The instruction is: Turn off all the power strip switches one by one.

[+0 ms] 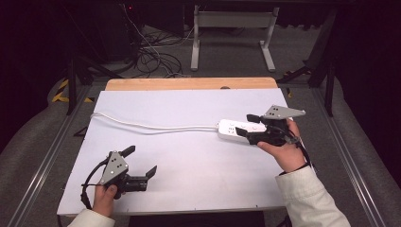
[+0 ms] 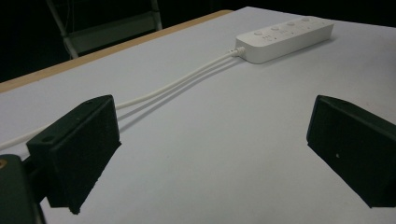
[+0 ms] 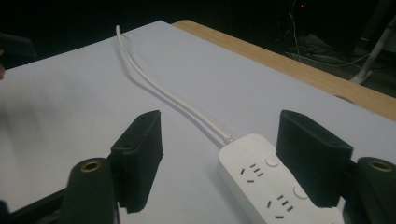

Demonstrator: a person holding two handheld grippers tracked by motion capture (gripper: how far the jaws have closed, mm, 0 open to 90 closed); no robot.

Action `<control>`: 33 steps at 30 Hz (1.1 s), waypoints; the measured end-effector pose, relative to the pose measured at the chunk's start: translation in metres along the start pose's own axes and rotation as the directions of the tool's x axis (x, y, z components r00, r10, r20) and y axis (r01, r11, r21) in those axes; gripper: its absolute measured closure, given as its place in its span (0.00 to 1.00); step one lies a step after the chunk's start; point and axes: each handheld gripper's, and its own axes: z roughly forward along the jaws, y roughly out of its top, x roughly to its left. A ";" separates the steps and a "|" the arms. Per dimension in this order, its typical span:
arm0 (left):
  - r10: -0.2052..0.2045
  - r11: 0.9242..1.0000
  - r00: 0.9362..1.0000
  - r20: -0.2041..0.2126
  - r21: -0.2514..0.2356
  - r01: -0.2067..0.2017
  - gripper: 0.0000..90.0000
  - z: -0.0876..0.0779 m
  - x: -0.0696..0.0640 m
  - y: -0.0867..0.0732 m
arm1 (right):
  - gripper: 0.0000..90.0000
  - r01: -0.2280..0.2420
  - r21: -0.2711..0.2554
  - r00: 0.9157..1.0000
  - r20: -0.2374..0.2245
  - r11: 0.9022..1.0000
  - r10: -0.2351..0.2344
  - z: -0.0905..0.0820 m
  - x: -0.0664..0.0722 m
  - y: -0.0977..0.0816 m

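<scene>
Item: white power strip (image 1: 240, 128), lying flat on the white table (image 1: 189, 165) at about 2 o'clock; its cord (image 1: 151, 126) trails off toward 10 o'clock. My right gripper (image 1: 247, 126): jaws apart, straddling the strip's near end, pads not pressing. My left gripper (image 1: 140, 161): jaws wide, holding nothing, parked at 7 o'clock. Step, as I judge it: strip let go. Next: back the right gripper off without nudging it.

Left gripper (image 1: 142, 163) open, right gripper (image 1: 247, 125) (likewise) open
</scene>
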 end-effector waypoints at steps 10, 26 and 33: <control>-0.001 1.000 1.000 0.001 0.000 0.001 0.04 -0.001 0.000 0.000 | 0.18 -0.035 -0.069 0.999 -0.007 0.997 0.035 -0.014 0.009 -0.025; -0.022 1.000 1.000 0.012 -0.020 0.022 0.04 -0.004 0.002 0.000 | 0.12 -0.059 -0.032 0.996 -0.067 0.998 0.057 -0.019 0.020 -0.073; -0.016 1.000 1.000 0.015 -0.020 0.017 0.04 -0.005 0.002 0.000 | 0.12 -0.024 -0.010 0.999 -0.049 1.000 0.024 -0.013 0.025 -0.095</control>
